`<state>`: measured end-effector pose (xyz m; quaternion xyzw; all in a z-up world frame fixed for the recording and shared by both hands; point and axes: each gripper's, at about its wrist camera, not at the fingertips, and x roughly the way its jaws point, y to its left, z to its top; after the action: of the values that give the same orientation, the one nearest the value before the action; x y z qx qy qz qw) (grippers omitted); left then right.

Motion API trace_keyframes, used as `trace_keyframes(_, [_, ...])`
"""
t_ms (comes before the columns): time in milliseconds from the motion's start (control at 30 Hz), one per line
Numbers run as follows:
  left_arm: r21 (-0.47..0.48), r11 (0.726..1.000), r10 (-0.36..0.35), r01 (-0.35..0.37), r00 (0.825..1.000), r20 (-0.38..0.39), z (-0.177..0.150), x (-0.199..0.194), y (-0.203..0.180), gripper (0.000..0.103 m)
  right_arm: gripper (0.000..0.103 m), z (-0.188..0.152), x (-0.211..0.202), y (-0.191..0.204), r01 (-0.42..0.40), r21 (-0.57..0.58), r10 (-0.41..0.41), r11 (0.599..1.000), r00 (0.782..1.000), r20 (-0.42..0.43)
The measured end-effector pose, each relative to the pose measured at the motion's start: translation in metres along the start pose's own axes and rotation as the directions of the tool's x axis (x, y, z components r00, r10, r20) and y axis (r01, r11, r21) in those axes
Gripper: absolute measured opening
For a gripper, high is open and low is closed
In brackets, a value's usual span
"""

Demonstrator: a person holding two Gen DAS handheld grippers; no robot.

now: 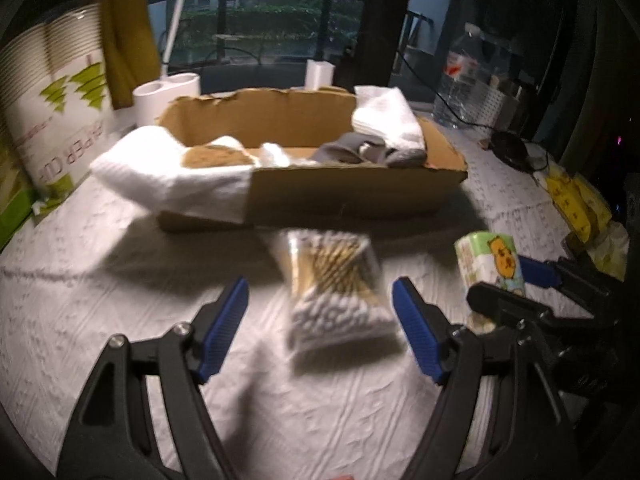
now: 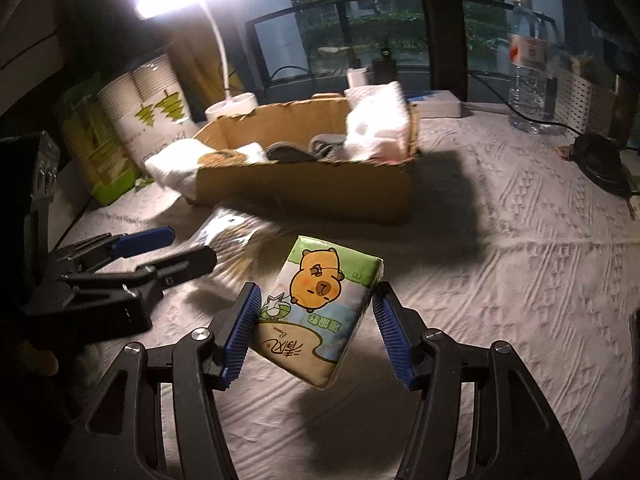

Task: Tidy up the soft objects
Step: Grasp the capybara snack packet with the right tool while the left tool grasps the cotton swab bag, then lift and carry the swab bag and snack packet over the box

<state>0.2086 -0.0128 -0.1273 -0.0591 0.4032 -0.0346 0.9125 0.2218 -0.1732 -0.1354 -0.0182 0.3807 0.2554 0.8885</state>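
A clear bag of cotton swabs (image 1: 336, 288) lies blurred on the white cloth. My left gripper (image 1: 320, 292) stands open around it, with bare cloth showing between the left pad (image 1: 224, 328) and the bag. My right gripper (image 2: 318, 296) is shut on a green tissue pack (image 2: 320, 304) with a cartoon bear, tilted and held above the cloth. The left wrist view shows that pack (image 1: 490, 260) and the right gripper (image 1: 516, 284) at the right. Behind stands a torn cardboard box (image 1: 340, 192) (image 2: 300, 184) holding white towels (image 1: 388, 116) and grey socks (image 1: 360, 152). One towel (image 1: 172, 176) hangs over its left corner.
A pack of paper cups (image 1: 60, 112) and a white lamp base (image 1: 168, 92) stand at the back left. To the right are a water bottle (image 2: 528, 64), a black object with a cable (image 2: 600, 160) and yellow packs (image 1: 576, 200). The left gripper (image 2: 192, 245) is close to the right one.
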Motion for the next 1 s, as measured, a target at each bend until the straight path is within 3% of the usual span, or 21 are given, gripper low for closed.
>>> trace_keyframes(333, [0.040,0.999,0.024,-0.021,0.997,-0.080,0.004,0.034,-0.017,0.074,0.061,0.007,0.006,-0.025,-0.011,0.035,0.011,0.999,1.000,0.009])
trace_keyframes(400, [0.048,0.999,0.025,-0.020,0.996,-0.085,0.003,0.035,-0.017,0.059,0.061,0.008,0.007,-0.025,-0.013,0.031,0.013,0.999,1.000,0.010])
trace_keyframes(467, [0.052,0.999,0.014,-0.009,0.996,-0.088,0.001,0.035,-0.018,0.056,0.061,0.009,0.007,-0.023,-0.014,0.024,0.014,1.000,1.000,0.011])
trace_keyframes(600, [0.056,0.998,-0.011,0.015,0.997,-0.078,0.000,0.030,-0.018,0.049,0.061,0.011,0.005,-0.018,-0.011,0.018,0.010,1.000,1.000,0.017])
trace_keyframes(1000, [0.060,0.996,-0.062,0.061,0.998,0.008,-0.006,-0.019,-0.008,0.049,0.061,0.018,-0.007,0.007,-0.008,-0.021,0.009,1.000,0.999,0.049])
